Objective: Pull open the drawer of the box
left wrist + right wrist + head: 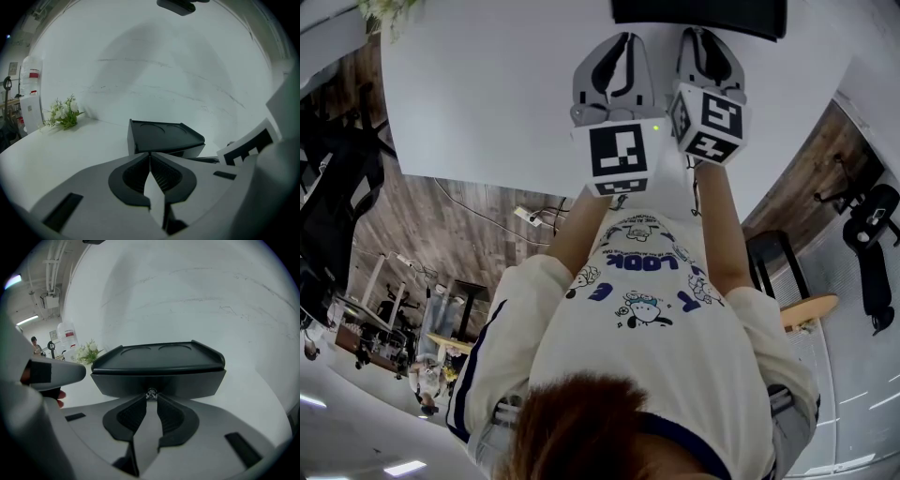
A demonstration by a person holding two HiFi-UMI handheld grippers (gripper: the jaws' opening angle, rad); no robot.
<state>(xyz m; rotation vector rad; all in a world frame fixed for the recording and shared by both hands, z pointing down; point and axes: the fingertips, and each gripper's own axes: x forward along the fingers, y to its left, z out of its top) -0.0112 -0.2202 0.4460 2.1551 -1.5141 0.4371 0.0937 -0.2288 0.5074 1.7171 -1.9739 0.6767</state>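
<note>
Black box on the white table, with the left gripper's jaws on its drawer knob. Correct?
Wrong gripper. The right gripper view shows the right gripper closed on the knob of the black box. The left gripper is shut on nothing.

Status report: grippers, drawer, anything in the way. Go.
Left gripper jaws together, empty, short of the box. Right gripper jaws pinched on the drawer knob. The drawer looks not yet out. Nothing in the way.
</note>
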